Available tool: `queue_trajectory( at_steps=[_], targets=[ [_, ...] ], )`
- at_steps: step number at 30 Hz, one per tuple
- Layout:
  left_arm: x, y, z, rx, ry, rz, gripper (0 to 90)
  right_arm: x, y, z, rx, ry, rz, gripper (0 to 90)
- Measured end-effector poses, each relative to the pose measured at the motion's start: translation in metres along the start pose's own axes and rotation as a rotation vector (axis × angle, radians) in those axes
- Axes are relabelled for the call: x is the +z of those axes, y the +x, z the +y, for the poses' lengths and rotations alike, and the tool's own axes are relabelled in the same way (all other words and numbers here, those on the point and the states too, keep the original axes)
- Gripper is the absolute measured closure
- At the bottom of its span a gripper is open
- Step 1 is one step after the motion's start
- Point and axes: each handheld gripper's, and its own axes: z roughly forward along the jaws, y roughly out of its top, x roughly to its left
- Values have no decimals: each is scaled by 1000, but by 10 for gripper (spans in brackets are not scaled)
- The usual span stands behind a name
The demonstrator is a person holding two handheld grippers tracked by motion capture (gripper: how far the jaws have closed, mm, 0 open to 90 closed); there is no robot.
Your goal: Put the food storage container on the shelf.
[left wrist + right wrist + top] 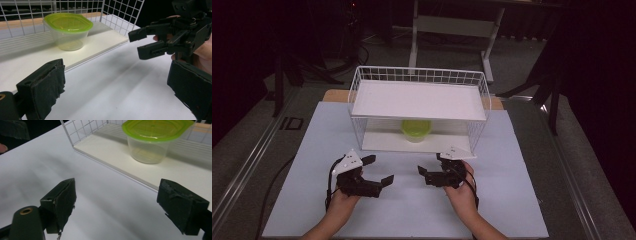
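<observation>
Nearest the high camera, two forearms come in over the white bench (512, 200), each hand carrying a set of tongs. Both the left tongs (379, 171) and the right tongs (428, 163) stand released, jaws spread wide with nothing between them, and they face each other just in front of the white wire rack (419, 75). The task's thing, a clear plastic container with a green lid (67, 30), sits upright on the rack's lower shelf (105, 147), roughly centred under the upper shelf and a little back from the front edge. It lies ahead of and between the two tongs, apart from both; in the right gripper view it stands beyond the open jaws, up and to the right. It looks empty, so probably very light, and its thin smooth walls are likely to flex and slip if pinched hard. The lid's projecting rim seems the surest hold, or else a gentle squeeze across the body just under that rim. The upper shelf leaves little room above, so a level approach from the open front appears to be needed.
</observation>
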Motion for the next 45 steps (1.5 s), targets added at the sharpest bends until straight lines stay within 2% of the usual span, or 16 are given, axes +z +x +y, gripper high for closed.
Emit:
queue_trajectory(
  at_steps=[2,5,8,10,25,32,35,39,42,45],
  targets=[
    [-3,1,-2,8,16,3,25,-5,-2,-3,4,-2,-4,156],
    [-7,4,-5,-5,30,6,25,-12,-4,-6,2,-5,-13,156],
    [-12,8,-8,-24,23,10,25,-19,-5,-9,-7,-8,-8,156],
    [-14,10,-9,-21,23,10,25,-24,-7,-11,-13,-10,0,157],
    [-27,12,-25,-31,63,18,25,-51,-10,-27,-30,-3,6,155],
    [-37,12,-28,-27,66,21,24,-66,-10,-35,-47,7,-15,155],
    [-40,12,-29,-44,62,10,25,-72,-12,-39,-36,6,-2,154],
    [-44,10,-32,-38,64,5,25,-80,-15,-44,-40,20,-7,154],
    [-44,9,-33,-25,68,4,24,-85,-20,-48,-33,21,-8,154],
    [-43,9,-35,-13,66,8,24,-88,-25,-53,-47,9,-19,154]
  ],
)
